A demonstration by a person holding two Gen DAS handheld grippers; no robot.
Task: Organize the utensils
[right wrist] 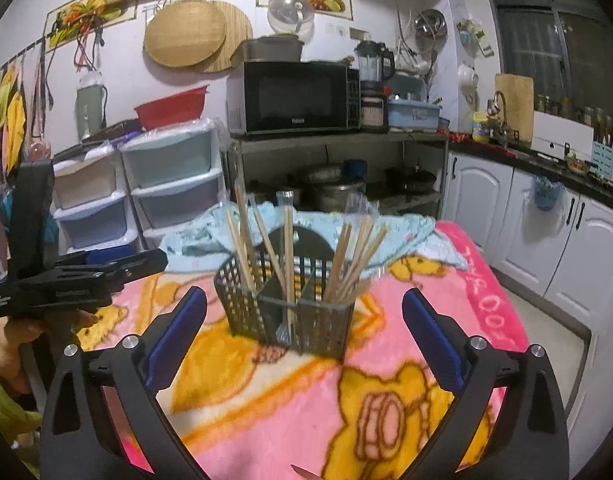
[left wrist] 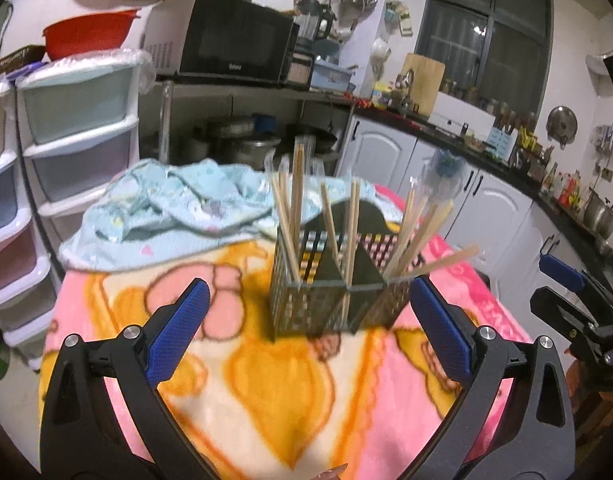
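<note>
A dark mesh utensil basket (left wrist: 318, 304) (right wrist: 246, 304) with several compartments stands on a pink and yellow cartoon blanket (left wrist: 266, 380) (right wrist: 266, 400). Wooden chopsticks (left wrist: 296, 192) (right wrist: 242, 232) stand upright or leaning in its compartments, along with a few clear plastic utensils (right wrist: 284, 328). My left gripper (left wrist: 308, 282) is open, its blue pads spread wide just short of the basket. My right gripper (right wrist: 304, 293) is also open and wide, facing the basket from the other side. Neither holds anything.
A crumpled light blue cloth (left wrist: 178, 200) (right wrist: 406, 228) lies behind the basket. Plastic drawer units (left wrist: 78, 120) stand to the left, a shelf with a microwave (right wrist: 294, 96) behind, white cabinets (right wrist: 526, 220) to the right. A hand (right wrist: 10, 340) holds the left gripper at the right wrist view's left edge.
</note>
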